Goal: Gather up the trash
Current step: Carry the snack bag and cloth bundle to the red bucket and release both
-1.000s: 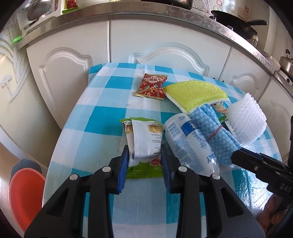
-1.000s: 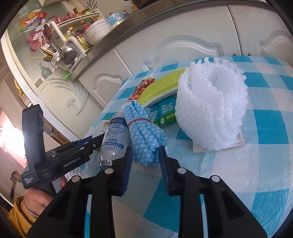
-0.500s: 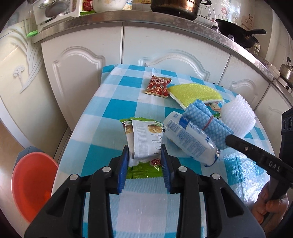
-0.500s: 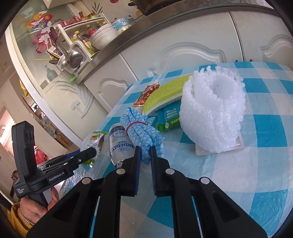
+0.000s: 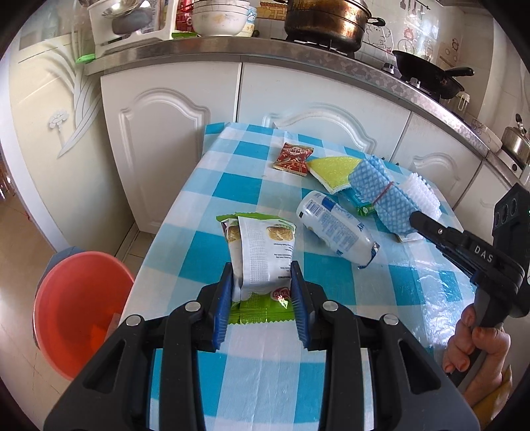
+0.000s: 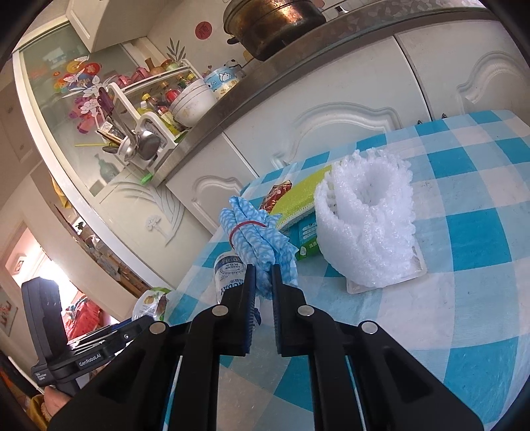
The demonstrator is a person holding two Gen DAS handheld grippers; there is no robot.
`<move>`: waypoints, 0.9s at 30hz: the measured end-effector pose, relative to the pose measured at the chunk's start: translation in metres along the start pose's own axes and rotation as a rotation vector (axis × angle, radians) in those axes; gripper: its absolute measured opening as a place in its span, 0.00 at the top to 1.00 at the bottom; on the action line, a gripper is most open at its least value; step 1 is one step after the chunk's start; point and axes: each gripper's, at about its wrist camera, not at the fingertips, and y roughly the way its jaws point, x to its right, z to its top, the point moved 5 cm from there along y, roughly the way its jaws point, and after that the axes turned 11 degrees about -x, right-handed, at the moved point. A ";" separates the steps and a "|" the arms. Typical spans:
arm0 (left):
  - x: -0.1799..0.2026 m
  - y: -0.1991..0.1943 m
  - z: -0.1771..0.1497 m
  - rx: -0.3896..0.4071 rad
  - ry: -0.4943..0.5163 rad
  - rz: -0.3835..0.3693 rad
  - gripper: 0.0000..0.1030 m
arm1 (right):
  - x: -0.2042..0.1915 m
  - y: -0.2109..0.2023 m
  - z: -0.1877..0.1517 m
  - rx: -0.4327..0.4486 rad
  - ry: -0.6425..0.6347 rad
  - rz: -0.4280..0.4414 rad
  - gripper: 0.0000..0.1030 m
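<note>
While left hand-held gripper (image 5: pixel 261 295) is clamping green-white snack wrapper (image 5: pixel 261 252), lifting it above checked tabletop (image 5: pixel 331 315) nr orange bin (image 5: pixel 79 308), right hand-held gripper (image 6: pixel 263 281) is pinching blue cloth bundle (image 6: pixel 256 232), jaws nearly together, beside white bottle (image 5: pixel 334 228).

A home kitchen. White cabinets (image 5: pixel 331 99) with arched door panels run under a speckled stone worktop (image 5: pixel 381 69). On it stand a big tarnished pot (image 5: pixel 323 23) on a gas burner, a black wok (image 5: pixel 427 74), a kettle (image 5: pixel 515 144), stacked bowls (image 5: pixel 217 16) and a drying rack (image 6: pixel 139 132) with ladles and spoons. Sauce bottles (image 6: pixel 162 99) crowd a shelf behind. Cartoon stickers (image 5: pixel 407 36) dot the tiled wall. A table (image 5: pixel 265 381) in a blue-checked plastic cloth stands before the cabinets, an orange basin (image 5: pixel 76 311) beside it on the floor.
</note>
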 end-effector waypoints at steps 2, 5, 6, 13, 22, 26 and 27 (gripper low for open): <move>-0.004 -0.003 -0.004 0.002 -0.002 0.008 0.67 | 0.001 -0.002 0.000 0.004 0.018 0.022 0.90; -0.013 -0.007 -0.010 -0.002 -0.020 0.009 0.67 | 0.001 -0.005 0.000 0.012 0.033 0.045 0.90; -0.016 -0.008 -0.011 -0.001 -0.024 0.013 0.67 | -0.001 -0.005 0.000 0.014 0.030 0.045 0.90; -0.041 -0.020 -0.016 0.020 -0.043 0.054 0.67 | -0.028 -0.010 -0.003 0.022 -0.030 0.039 0.90; -0.077 -0.037 -0.020 0.063 -0.060 0.127 0.67 | -0.078 -0.020 -0.005 0.038 -0.117 0.063 0.90; -0.096 -0.041 -0.023 0.074 -0.073 0.174 0.67 | -0.102 -0.017 -0.012 0.013 -0.155 0.065 0.90; -0.100 -0.042 -0.023 0.077 -0.074 0.185 0.67 | -0.109 -0.015 -0.013 0.001 -0.165 0.066 0.90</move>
